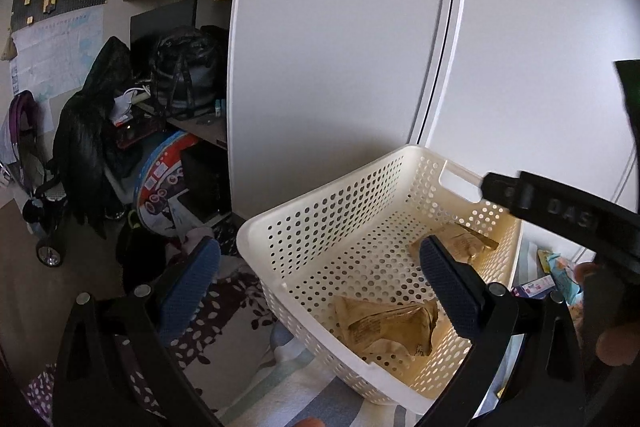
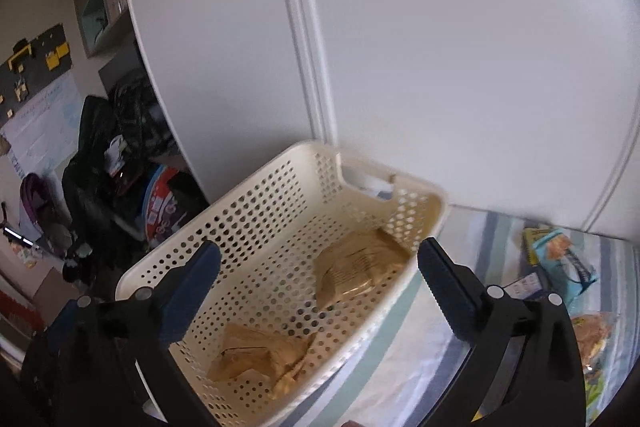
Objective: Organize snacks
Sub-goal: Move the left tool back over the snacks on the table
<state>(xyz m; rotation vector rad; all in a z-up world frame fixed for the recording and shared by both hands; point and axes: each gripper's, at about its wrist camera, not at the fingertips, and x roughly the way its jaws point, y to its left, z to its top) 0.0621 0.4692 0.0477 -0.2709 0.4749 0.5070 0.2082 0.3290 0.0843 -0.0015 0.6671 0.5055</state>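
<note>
Snack packets, two tan ones (image 2: 356, 269) (image 2: 260, 357), lie inside one perforated cream basket (image 2: 256, 211) on striped bedding (image 2: 404, 343); both claws, left (image 1: 320, 281) and right (image 2: 320, 281), gape empty; further packets (image 2: 564, 259) at right edge partly cut off.

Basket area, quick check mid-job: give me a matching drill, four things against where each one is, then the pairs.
Things:
1. white perforated basket
2. two tan snack packets
3. blue snack bag
4. white wardrobe doors

Places:
A. inside the basket
B. on the striped cover, right of the basket
C. behind the basket
D. on the striped cover, in front of both grippers

Pairs: 1-D, 2-A, 3-B, 4-C
</note>
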